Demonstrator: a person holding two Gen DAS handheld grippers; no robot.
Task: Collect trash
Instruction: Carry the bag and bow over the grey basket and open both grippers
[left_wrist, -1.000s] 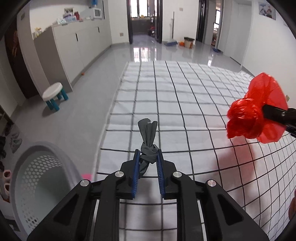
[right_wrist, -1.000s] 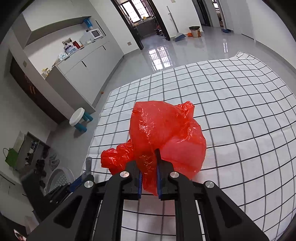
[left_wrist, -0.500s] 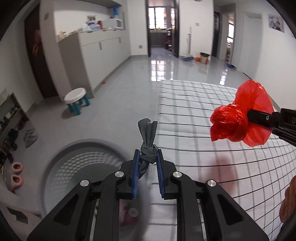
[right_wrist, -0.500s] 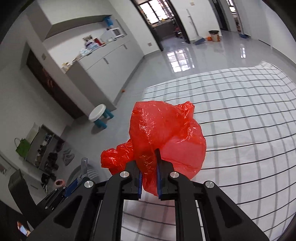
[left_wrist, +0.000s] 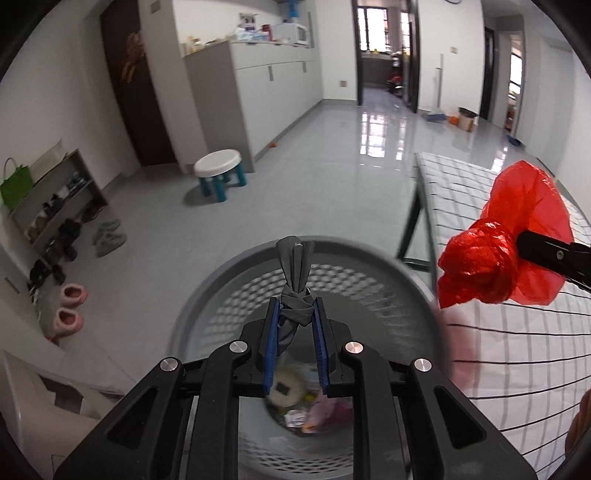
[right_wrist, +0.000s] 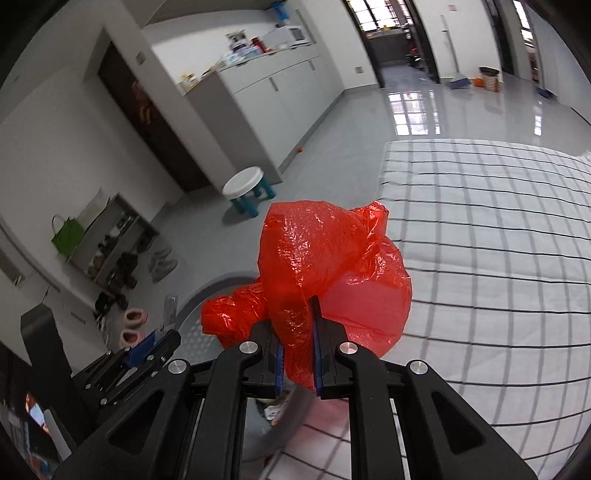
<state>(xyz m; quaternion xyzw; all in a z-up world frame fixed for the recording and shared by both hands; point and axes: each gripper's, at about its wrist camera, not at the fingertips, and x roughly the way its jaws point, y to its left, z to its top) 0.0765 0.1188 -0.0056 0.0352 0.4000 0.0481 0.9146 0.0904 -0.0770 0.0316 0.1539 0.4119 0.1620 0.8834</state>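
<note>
My left gripper (left_wrist: 294, 318) is shut on a knotted grey rag (left_wrist: 294, 280) and holds it over a grey perforated bin (left_wrist: 229, 295) that has trash at its bottom. My right gripper (right_wrist: 298, 325) is shut on a crumpled red plastic bag (right_wrist: 325, 266), held above the edge of the checked table (right_wrist: 498, 258). The red bag also shows in the left wrist view (left_wrist: 502, 240), to the right of the bin. The left gripper shows at lower left in the right wrist view (right_wrist: 162, 334), with the bin's rim (right_wrist: 192, 306) beside it.
A white stool with teal legs (left_wrist: 218, 176) stands on the grey floor. A shoe rack (left_wrist: 55, 206), loose shoes and pink slippers (left_wrist: 68, 310) sit at the left wall. The checked table's edge (left_wrist: 517, 350) is right of the bin.
Both grippers have swung left, off the checked table toward the bin. The left gripper with the grey rag is now over the bin's opening. The red bag followed to the table's edge.
</note>
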